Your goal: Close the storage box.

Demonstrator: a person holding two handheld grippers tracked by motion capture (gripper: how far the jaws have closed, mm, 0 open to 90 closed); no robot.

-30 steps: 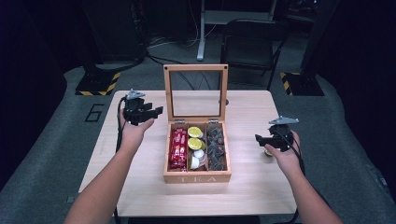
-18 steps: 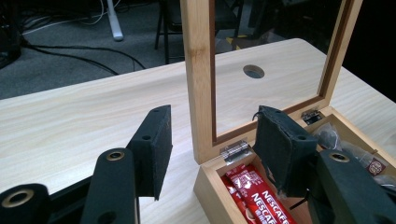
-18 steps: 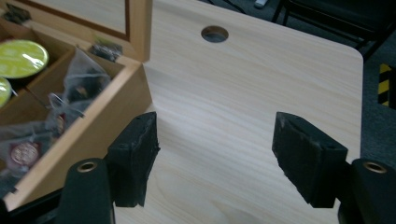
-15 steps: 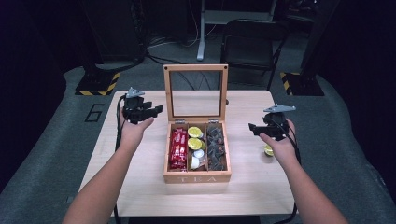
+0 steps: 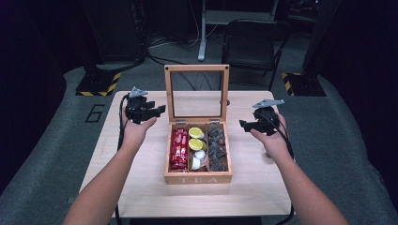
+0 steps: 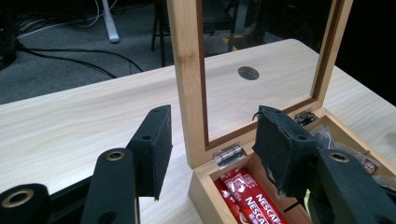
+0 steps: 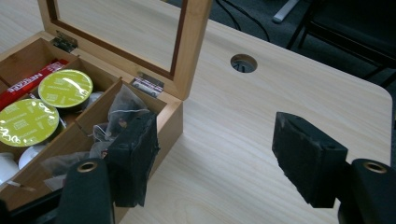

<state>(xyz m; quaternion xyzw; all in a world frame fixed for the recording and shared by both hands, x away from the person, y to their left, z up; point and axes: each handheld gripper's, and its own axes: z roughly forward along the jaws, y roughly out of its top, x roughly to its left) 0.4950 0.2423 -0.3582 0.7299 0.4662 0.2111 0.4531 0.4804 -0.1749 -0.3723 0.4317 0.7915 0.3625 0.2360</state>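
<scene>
At frame left, our left gripper (image 5: pixel 157 109) hovers beside the lid (image 5: pixel 197 92), jaws apart, holding nothing — poised, we'd say, to steady or close it. At centre sits the tea box (image 5: pixel 198 178), open: red sachets (image 5: pixel 179 149), green pods (image 5: pixel 195 138), dark tea bags (image 5: pixel 217 147). At right, our right gripper (image 5: pixel 244 125) waits open and empty; the upright lid stands between them.

Left claw (image 5: pixel 157 110) and right claw (image 5: pixel 245 125) both gape empty, forearms outstretched.
</scene>
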